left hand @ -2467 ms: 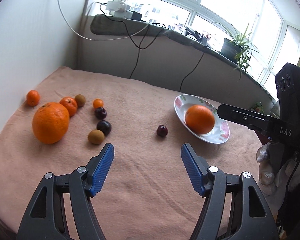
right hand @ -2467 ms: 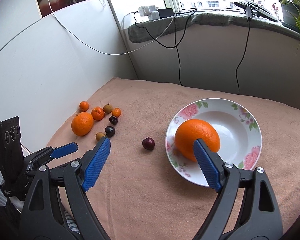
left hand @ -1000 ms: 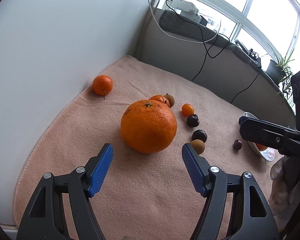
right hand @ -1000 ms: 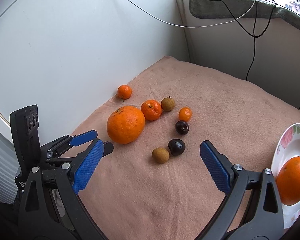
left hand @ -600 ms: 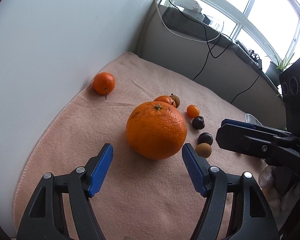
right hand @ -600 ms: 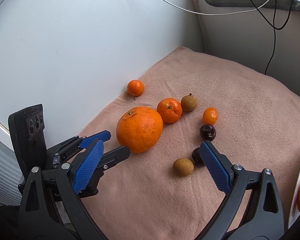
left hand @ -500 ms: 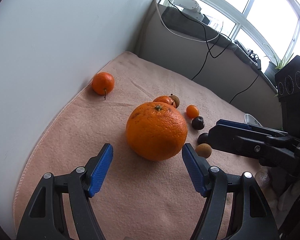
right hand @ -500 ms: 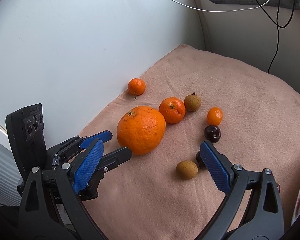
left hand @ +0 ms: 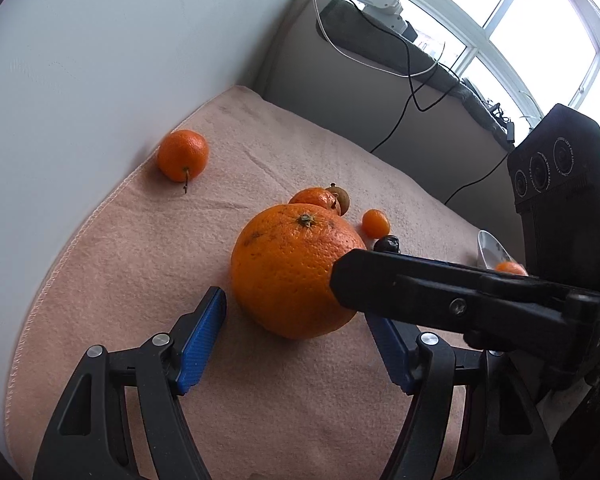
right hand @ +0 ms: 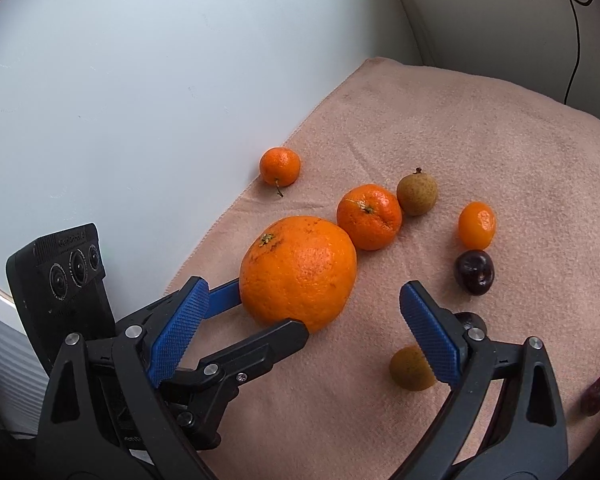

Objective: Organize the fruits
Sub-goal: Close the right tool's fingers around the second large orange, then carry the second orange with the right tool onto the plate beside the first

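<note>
One large orange [right hand: 298, 274] sits on the pink blanket [right hand: 480, 128], between the spread fingers of the left gripper [left hand: 300, 342], jaws apart around it, not clamped. Right gripper [right hand: 314, 326] gapes wide just beside. Then three small mandarins [right hand: 369, 222], two brown longans [right hand: 417, 193], three dark cherries [right hand: 474, 272]. Another orange on one plate [left hand: 488, 246], far right

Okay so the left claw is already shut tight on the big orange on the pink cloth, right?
Not quite. In the right wrist view the left claw is open, its fingers on either side of the big orange without clamping it. The orange does sit on the pink cloth.
</note>
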The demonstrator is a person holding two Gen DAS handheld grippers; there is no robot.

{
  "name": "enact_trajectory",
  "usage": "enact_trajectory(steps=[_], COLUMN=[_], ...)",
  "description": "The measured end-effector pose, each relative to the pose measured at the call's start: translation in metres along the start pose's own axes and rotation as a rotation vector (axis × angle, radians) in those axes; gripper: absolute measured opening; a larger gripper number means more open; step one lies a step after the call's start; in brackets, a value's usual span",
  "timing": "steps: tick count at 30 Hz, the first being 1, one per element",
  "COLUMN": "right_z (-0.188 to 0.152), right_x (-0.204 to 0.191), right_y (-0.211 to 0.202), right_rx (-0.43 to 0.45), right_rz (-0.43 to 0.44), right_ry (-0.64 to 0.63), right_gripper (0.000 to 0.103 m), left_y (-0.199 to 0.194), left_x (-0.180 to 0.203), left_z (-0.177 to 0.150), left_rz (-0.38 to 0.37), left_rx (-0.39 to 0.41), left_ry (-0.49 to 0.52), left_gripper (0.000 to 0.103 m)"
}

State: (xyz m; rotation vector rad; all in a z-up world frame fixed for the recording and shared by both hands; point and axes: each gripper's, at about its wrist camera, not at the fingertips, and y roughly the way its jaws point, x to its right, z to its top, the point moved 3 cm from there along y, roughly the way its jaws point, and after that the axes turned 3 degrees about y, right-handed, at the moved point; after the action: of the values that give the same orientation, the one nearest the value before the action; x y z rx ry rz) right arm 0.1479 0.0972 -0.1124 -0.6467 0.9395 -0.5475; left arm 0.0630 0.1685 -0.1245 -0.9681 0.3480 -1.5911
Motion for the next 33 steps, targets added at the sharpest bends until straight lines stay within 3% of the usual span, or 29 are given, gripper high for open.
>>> enact_trajectory(steps=[6, 18, 33], right_z=[0.002, 0.001, -0.013], right_x=[-0.002, -0.002, -0.004], right_y=[0.009, 0.011, -0.006], right_rx=[-0.017, -0.033, -0.027], right_rz=[0.025, 0.023, 0.016], right_ry=[0.021, 0.026, 0.009], right_gripper=[0.098, 0.076, 0.073], left_y=[0.006, 0.009, -0.002], left_x=[0.001, 0.004, 0.021], left_z=[0.005, 0.007, -0.005], left_rz=[-0.014, -0.007, 0.022], left_rx=[-0.012, -0.005, 0.014], left_ry=[0.002, 0.022, 0.053], left_gripper=[0.074, 0.075, 0.074])
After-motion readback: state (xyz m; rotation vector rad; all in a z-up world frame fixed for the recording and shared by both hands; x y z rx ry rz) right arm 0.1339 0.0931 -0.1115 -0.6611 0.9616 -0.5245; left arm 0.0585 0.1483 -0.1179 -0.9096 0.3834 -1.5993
